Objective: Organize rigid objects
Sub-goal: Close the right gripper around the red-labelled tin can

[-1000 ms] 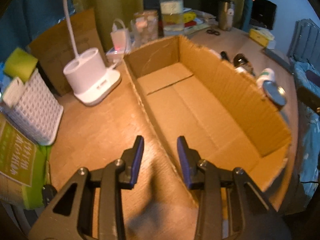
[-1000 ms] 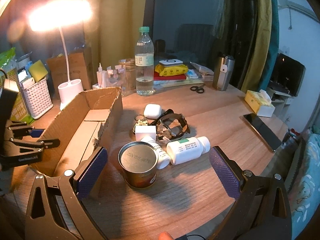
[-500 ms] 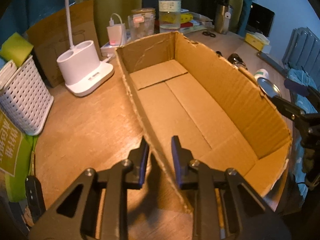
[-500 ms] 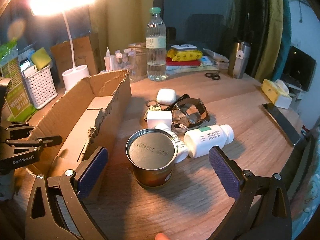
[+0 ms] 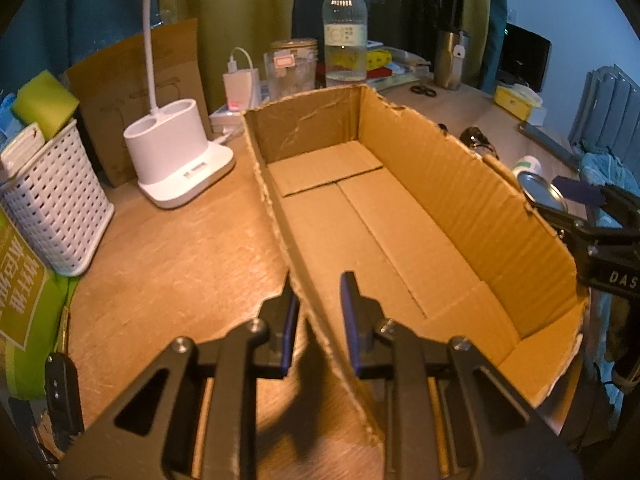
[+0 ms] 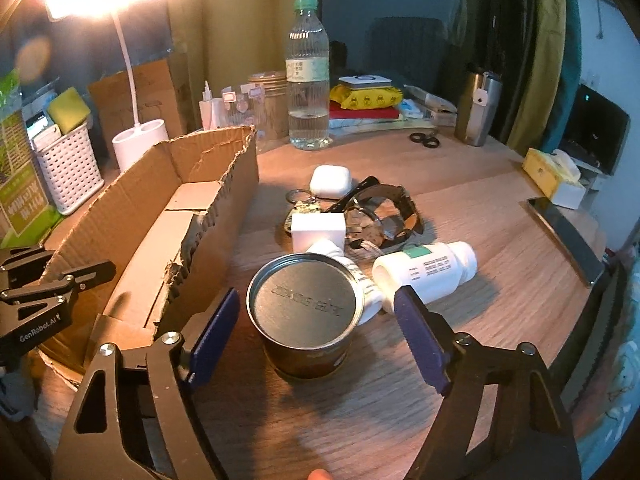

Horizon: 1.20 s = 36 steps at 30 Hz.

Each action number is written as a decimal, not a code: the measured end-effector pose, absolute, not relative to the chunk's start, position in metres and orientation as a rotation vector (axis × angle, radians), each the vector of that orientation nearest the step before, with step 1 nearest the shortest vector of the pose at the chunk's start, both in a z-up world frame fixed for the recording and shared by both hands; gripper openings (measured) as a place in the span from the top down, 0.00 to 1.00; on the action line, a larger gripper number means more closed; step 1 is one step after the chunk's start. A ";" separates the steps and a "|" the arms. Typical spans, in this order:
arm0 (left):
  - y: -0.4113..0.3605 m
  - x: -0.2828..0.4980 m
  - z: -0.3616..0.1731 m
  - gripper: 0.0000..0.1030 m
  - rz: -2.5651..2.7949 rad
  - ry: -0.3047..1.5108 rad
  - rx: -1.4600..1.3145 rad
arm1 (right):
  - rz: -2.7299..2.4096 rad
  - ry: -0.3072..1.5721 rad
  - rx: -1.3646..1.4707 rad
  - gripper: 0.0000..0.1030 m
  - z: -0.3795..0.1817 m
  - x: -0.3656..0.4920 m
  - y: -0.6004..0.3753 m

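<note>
An empty cardboard box [image 5: 460, 184] lies open on the wooden table. My left gripper [image 5: 318, 304] is shut on the box's near long wall, one pad on each side. A tin can [image 6: 304, 300] stands upright beside the box [image 6: 132, 224]. My right gripper [image 6: 316, 332] straddles the can with its jaws closing; a gap shows between each pad and the can. Behind the can lie two white pill bottles [image 6: 428, 272], a white cube [image 6: 318, 232], an earbud case [image 6: 330, 182], a watch [image 6: 384, 216] and keys [image 6: 300, 208].
A water bottle [image 6: 308, 80], jars, a steel tumbler [image 6: 478, 108] and scissors [image 6: 424, 140] stand at the back. A white lamp base [image 5: 176, 152] and a white basket [image 5: 56, 200] sit left of the box. A phone [image 6: 568, 236] and a tissue box [image 6: 554, 176] lie at the right.
My left gripper's jaws have closed onto the box wall. My right gripper has sunk toward the tin can and its jaws have narrowed around it.
</note>
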<state>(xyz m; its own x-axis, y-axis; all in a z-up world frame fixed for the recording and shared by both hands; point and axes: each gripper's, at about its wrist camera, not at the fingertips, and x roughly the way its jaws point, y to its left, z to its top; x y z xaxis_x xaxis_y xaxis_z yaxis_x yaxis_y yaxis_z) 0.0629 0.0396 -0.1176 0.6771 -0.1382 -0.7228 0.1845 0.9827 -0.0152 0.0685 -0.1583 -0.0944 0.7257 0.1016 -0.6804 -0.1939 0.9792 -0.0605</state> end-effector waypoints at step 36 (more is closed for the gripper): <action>0.040 0.062 -0.119 0.80 -0.159 0.799 0.045 | 0.193 0.662 -0.071 0.44 -0.064 0.060 -0.177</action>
